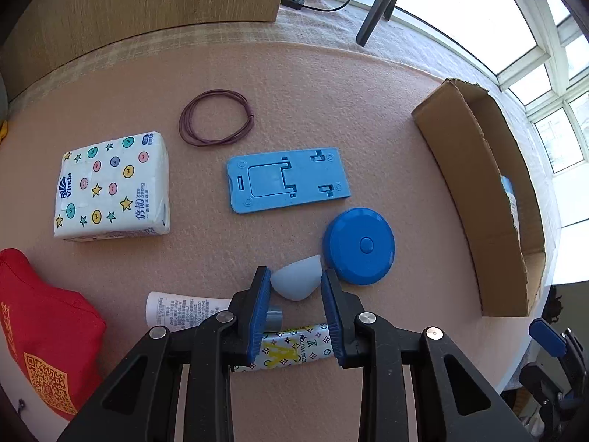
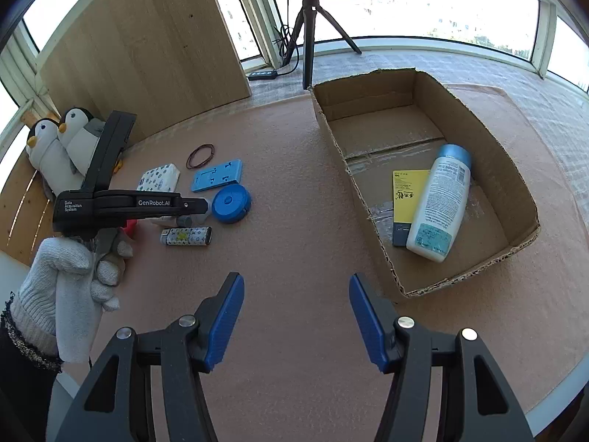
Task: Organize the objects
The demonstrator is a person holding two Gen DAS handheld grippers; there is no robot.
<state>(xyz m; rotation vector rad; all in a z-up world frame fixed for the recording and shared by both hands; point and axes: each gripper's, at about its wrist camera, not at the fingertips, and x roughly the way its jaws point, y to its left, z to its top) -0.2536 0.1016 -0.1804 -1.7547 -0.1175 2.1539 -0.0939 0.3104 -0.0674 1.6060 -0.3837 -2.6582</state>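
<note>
My left gripper (image 1: 296, 280) is open, its blue pads on either side of a pale blue egg-shaped sponge (image 1: 297, 282) on the pink table; whether they touch it I cannot tell. Around it lie a round blue tape measure (image 1: 359, 246), a blue phone stand (image 1: 287, 180), a patterned lighter-like case (image 1: 294, 346), a white tube (image 1: 184, 309), a tissue pack (image 1: 112, 186) and a brown cord loop (image 1: 216, 118). My right gripper (image 2: 296, 287) is open and empty over bare table, left of the cardboard box (image 2: 522, 199), which holds a white bottle (image 2: 440, 202) and a yellow card (image 2: 406, 199).
A red pouch (image 1: 44, 346) lies at the left near edge. Two penguin plush toys (image 2: 59, 140) sit at the far left by a wooden panel (image 2: 147, 44). A tripod (image 2: 313, 25) stands behind the box. The table's front edge curves close below the grippers.
</note>
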